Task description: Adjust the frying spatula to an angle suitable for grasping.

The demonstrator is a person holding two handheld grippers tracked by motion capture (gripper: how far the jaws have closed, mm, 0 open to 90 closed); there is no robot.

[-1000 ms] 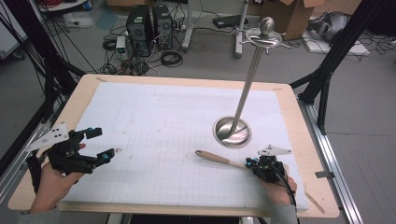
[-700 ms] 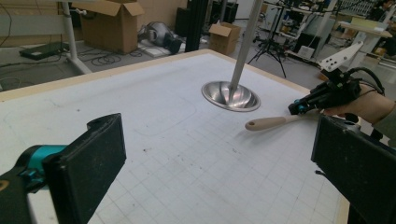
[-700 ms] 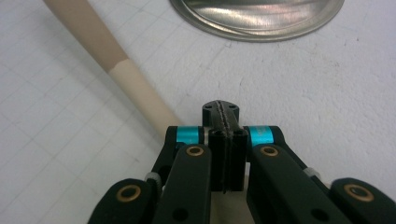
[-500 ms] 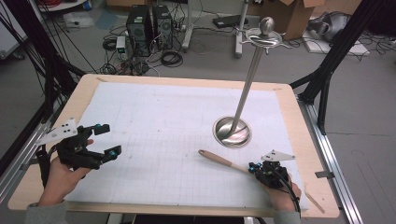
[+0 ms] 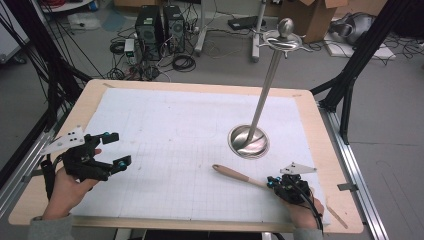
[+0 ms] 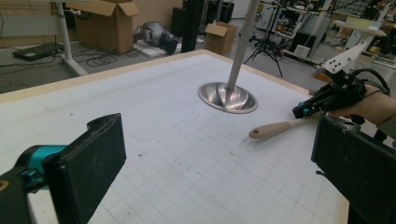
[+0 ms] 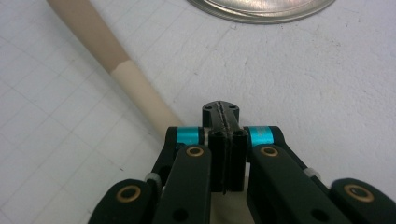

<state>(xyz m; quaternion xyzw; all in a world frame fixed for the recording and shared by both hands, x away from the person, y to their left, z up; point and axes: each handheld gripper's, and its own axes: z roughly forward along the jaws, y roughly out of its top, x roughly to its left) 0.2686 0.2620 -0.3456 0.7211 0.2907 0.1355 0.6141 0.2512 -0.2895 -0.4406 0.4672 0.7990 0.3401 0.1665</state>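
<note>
Two hands low at near edge, left tongs (image 5: 114, 149) spread wide, right tongs (image 5: 272, 182) pressed closed beside wooden handle (image 5: 235, 175).

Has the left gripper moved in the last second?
Yes. The left gripper has shifted slightly forward and rightward, away from the table's near-left corner.

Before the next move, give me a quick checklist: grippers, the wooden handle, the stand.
1. Left gripper open: ok, jaws wide apart, nothing between them.
2. Right gripper shut: ok, jaws pressed together.
3. Right gripper's hold on the wooden handle: cannot tell; the handle runs in beneath the jaws.
4. Handle apart from the stand base: ok, bare mat between them.
5. Stand base flat on the mat: ok.
</note>
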